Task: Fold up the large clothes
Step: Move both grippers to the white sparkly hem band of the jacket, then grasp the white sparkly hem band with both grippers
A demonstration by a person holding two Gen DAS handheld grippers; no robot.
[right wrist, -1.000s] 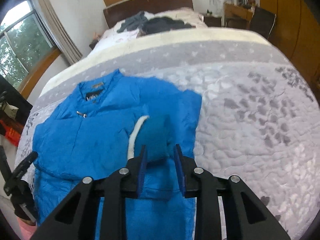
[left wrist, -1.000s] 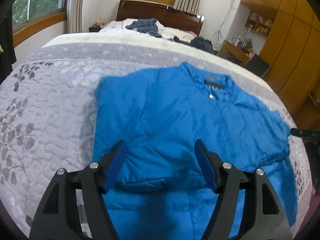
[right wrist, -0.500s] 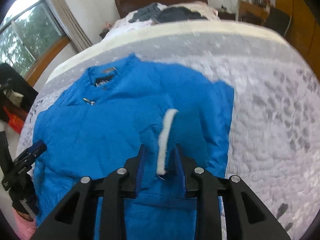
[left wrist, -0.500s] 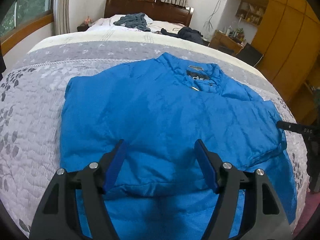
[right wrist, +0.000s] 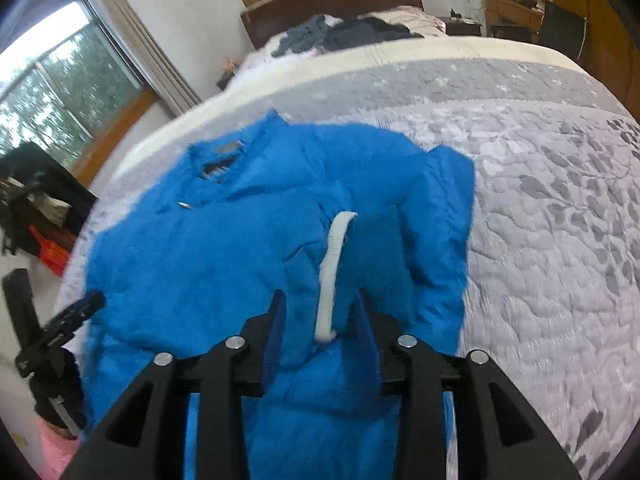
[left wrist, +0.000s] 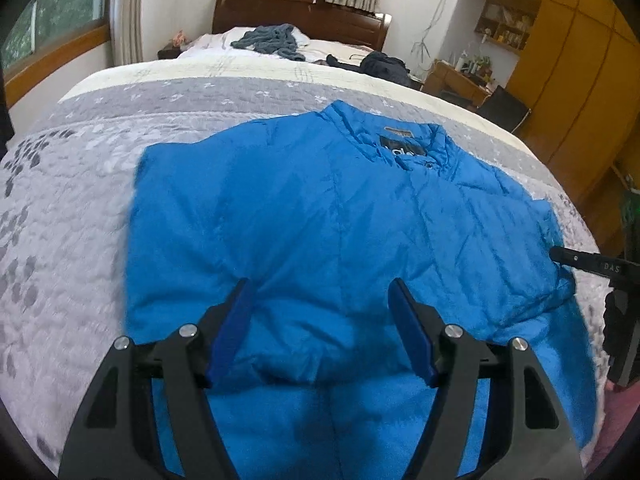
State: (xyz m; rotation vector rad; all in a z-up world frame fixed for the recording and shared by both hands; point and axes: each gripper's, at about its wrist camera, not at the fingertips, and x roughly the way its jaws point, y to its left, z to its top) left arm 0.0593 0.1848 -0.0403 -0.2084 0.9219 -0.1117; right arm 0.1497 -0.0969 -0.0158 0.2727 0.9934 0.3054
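Roughly halfway by the look of it: blue puffer jacket lies on the bed, right gripper clamping the white-cuffed sleeve mid-fold, left gripper jaws wide open, bottom fold still to do.

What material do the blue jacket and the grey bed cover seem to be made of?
Blue jacket: probably thin nylon or polyester shell with padding; it shows a slight sheen, fine creases and puffy stitched panels. Its white cuff looks like ribbed knit. Bed cover: likely matte quilted cotton or a blend, with stitched leaf patterns.
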